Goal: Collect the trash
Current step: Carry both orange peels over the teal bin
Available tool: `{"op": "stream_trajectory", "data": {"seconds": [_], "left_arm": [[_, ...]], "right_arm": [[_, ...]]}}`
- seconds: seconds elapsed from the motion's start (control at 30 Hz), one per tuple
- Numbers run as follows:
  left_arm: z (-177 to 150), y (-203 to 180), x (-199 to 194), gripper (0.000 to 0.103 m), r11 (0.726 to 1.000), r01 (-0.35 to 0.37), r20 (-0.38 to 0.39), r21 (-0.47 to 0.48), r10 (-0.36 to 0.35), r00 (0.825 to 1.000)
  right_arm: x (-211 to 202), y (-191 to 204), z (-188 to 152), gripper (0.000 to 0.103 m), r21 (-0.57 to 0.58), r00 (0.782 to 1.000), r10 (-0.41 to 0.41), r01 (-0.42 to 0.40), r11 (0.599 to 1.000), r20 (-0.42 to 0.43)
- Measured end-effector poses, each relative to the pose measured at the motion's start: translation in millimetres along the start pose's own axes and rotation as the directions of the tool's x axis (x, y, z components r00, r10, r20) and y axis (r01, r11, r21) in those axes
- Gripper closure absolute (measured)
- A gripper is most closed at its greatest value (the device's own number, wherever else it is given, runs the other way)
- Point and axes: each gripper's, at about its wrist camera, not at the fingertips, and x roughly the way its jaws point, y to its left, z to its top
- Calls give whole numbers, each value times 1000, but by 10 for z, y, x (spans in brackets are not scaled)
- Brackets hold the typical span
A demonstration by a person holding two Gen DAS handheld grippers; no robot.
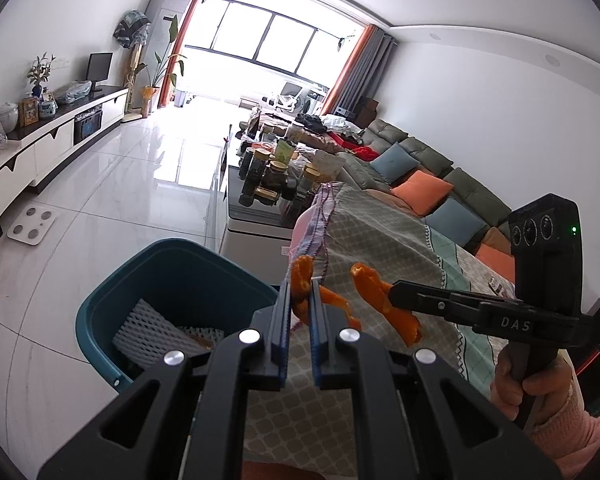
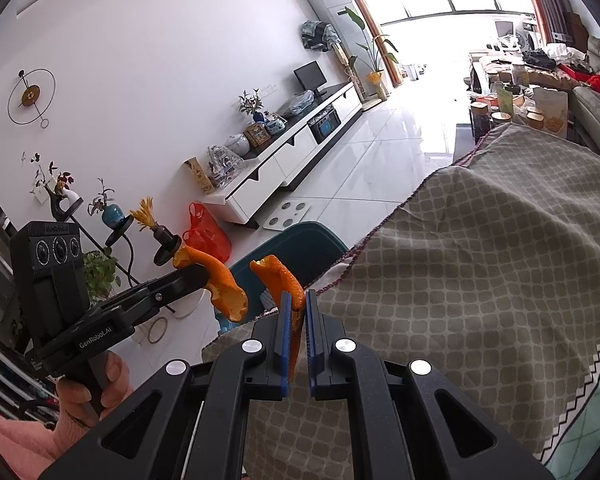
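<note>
Orange peels (image 1: 302, 280) pinched in both tongs, beside bin (image 1: 172, 280)

Blown-out window (image 1: 260, 46) glare, fisheye-warped edges

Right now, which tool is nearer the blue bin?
Left. The left tool, shut on an orange peel, hangs by the blue bin at the cloth's edge. The right tool, shut on another peel, sits farther over the cloth-covered table.

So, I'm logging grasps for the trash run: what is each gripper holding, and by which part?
Left gripper: an orange peel strip, pinched at its middle. Right gripper: another peel strip, pinched near its lower part.
</note>
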Motion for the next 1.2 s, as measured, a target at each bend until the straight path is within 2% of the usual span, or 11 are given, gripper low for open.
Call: {"op": "stream_trajectory", "data": {"seconds": [1.2], "left_arm": [[33,147,71,93,997,-77,3,-31,77,997]], "right_arm": [[306,165,168,96,-42,999,27,-29,999,-41]]}}
